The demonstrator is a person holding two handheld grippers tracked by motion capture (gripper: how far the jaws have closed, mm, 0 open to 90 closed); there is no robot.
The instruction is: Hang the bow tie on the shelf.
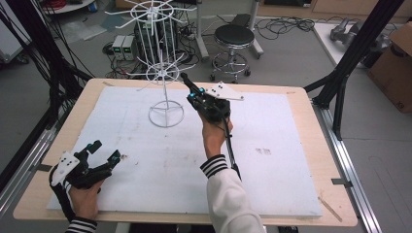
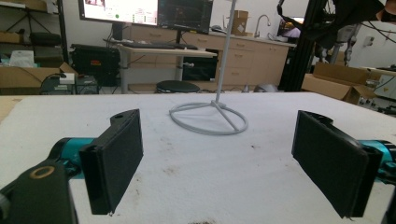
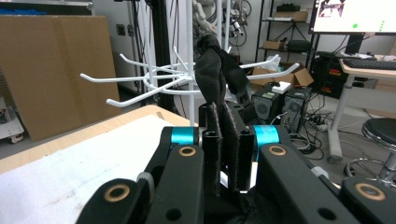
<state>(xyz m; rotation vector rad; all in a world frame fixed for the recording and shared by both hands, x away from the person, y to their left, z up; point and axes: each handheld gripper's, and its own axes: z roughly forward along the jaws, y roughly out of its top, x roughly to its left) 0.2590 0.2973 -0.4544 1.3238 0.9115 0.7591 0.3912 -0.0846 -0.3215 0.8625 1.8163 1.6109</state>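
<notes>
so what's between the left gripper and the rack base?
Nothing: bare white mat between the left gripper and the rack base, per the left gripper view.

The dark cloth (image 3: 219,65) runs down between the closed jaws of the right gripper (image 3: 226,144), so its lower part is hidden there. In the high view it is too small to make out. The white wire rack (image 2: 209,116) loses its top at the upper edge of the left gripper view. The far rack arms (image 1: 153,12) blur into the floor clutter behind.
</notes>
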